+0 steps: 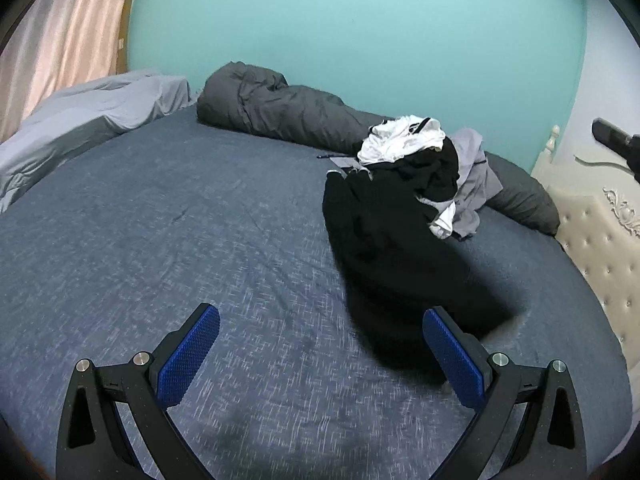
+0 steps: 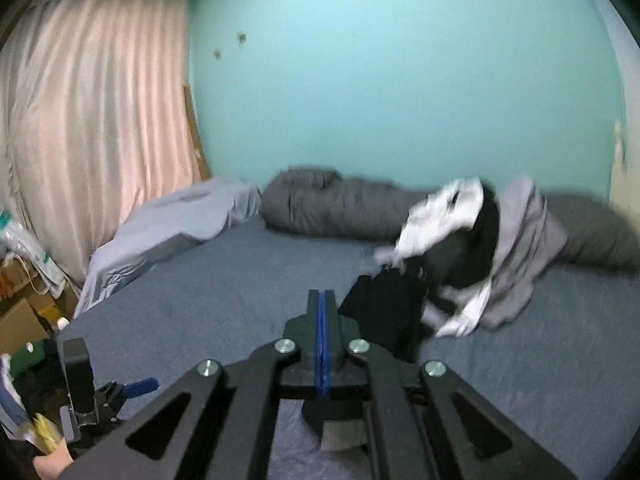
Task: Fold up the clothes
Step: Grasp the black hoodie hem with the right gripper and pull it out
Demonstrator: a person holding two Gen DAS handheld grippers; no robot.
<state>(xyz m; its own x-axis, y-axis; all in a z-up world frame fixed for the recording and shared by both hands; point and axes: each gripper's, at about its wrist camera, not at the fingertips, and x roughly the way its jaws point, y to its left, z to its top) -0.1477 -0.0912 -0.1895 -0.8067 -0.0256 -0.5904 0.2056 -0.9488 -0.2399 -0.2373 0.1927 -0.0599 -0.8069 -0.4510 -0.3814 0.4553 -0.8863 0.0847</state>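
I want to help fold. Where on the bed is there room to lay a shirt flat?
The widest bare stretch of the blue sheet lies left of the clothes pile, between the rumpled light sheet and the left gripper. It is crowded along the wall, where the grey duvet lies with the pile against it.

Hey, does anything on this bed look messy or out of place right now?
Yes. The clothes pile sits in a jumbled heap toward the bed's far right: white, black and grey garments tangled together, none folded. A black garment trails out of it toward the open left gripper. Nothing looks spilled or damaged.
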